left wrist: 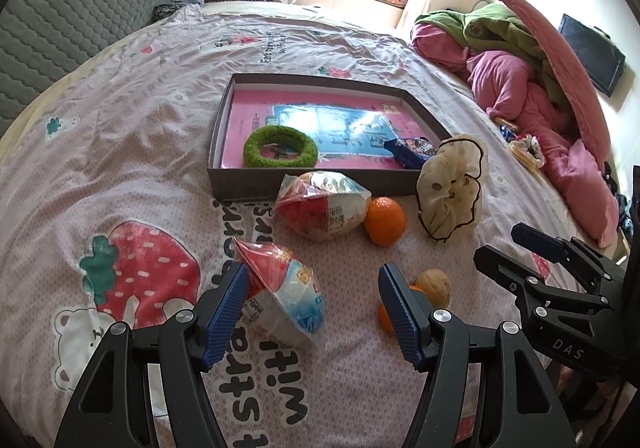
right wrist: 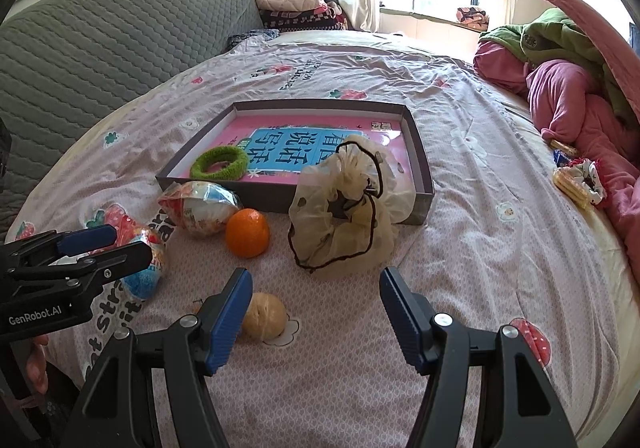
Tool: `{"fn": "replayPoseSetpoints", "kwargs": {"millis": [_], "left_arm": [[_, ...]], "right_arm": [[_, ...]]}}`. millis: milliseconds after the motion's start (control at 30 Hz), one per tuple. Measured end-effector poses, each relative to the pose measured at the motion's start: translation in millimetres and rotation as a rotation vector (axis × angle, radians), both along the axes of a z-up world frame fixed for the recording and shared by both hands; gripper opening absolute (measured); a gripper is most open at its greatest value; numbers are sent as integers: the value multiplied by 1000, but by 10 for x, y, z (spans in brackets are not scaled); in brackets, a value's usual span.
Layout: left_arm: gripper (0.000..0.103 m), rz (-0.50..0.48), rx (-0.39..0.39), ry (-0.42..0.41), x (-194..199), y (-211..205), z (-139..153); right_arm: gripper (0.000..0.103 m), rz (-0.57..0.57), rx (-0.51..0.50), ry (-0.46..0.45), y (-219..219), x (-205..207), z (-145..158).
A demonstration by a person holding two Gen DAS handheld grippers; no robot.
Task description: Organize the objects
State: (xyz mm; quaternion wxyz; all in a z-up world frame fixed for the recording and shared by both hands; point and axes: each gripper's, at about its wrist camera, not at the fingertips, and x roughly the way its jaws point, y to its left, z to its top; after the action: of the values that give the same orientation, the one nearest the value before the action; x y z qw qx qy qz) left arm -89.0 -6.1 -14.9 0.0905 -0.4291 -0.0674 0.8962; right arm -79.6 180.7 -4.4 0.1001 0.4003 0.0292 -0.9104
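A grey shallow box (left wrist: 304, 190) (right wrist: 420, 152) lies on the bed, holding a pink book, a green knitted ring (left wrist: 280, 147) (right wrist: 219, 164) and a blue snack packet (left wrist: 408, 152). In front of it lie two wrapped snack bags (left wrist: 320, 208) (left wrist: 284, 296), an orange (left wrist: 385, 221) (right wrist: 247, 233), a cream scrunchie (left wrist: 450, 188) (right wrist: 348, 208) and a peeled orange (left wrist: 434, 286) (right wrist: 265, 315). My left gripper (left wrist: 314, 312) is open, its left pad beside the near bag. My right gripper (right wrist: 316, 314) is open, just short of the scrunchie.
Pink and green bedding (left wrist: 520, 64) (right wrist: 572, 88) is piled on the right. Biscuits and a small scrunchie (right wrist: 576, 180) lie beside it. A grey quilted headboard (right wrist: 100, 48) is at the left. Folded blankets (right wrist: 292, 8) sit near the window.
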Motion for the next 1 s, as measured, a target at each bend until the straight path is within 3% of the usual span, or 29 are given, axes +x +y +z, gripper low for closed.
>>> {"fn": "replayPoseSetpoints", "kwargs": {"millis": [1000], "left_arm": [[69,-2,-29,-23,188,31,-80]], "right_arm": [[66,45,13,-62,-49,161,-156]]}}
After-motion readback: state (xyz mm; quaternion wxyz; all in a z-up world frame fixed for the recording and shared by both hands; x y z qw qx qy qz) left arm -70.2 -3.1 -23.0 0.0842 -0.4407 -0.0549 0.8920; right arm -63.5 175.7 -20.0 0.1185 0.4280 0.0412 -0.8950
